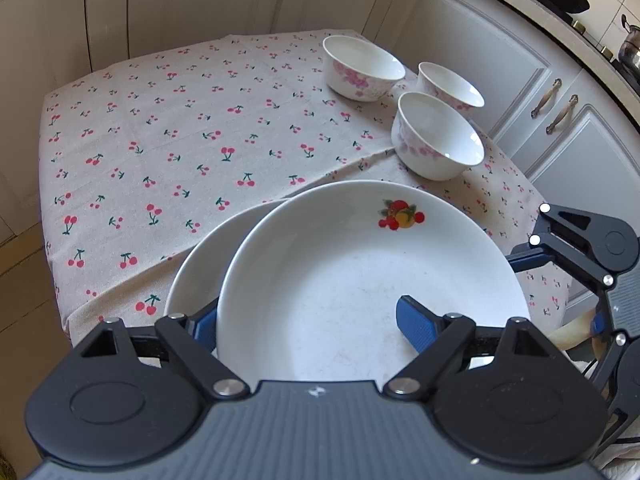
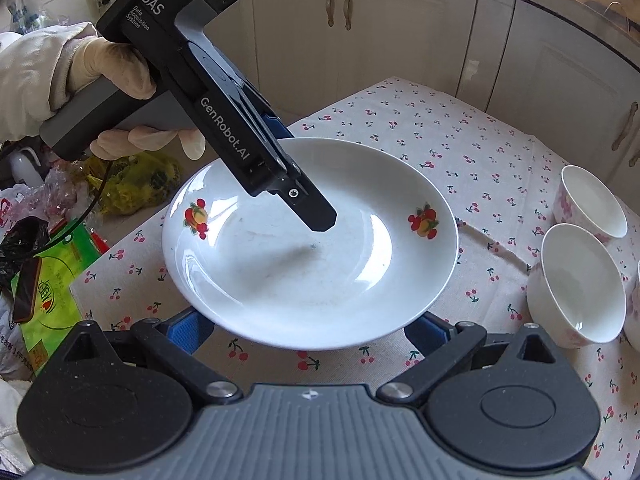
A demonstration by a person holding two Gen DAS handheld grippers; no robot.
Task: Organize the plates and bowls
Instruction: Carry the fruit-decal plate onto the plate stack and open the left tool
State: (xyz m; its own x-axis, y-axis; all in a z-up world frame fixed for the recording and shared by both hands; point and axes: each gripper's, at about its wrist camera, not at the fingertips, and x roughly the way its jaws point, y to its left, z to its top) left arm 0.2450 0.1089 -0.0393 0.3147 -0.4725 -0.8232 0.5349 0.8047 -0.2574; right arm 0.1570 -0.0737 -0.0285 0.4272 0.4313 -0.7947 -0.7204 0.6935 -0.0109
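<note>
From the left wrist, the left gripper (image 1: 308,320) grasps the near rim of the fruit-print plate (image 1: 360,272), one finger (image 1: 416,326) inside the dish, the other beneath. The plate hangs partly over a second plate (image 1: 200,264) on the worktop (image 1: 160,140); three bowls (image 1: 436,136) stand beyond.

From the right wrist, the right gripper (image 2: 308,330) has its fingers (image 2: 186,330) spread under that plate's near rim; whether they press it, I cannot tell.

The plate (image 2: 280,280) and bowls (image 1: 440,136) look like glossy white glazed ceramic, the plate's well faintly scuffed. The tablecloth (image 1: 180,128) is matt woven cloth, creased, printed with cherries. The grippers' (image 1: 312,320) bodies are matt black plastic with ribbed blue pads (image 1: 416,326) and shiny metal rivets (image 1: 229,387); the cabinets (image 2: 400,32) are smooth satin cream.
</note>
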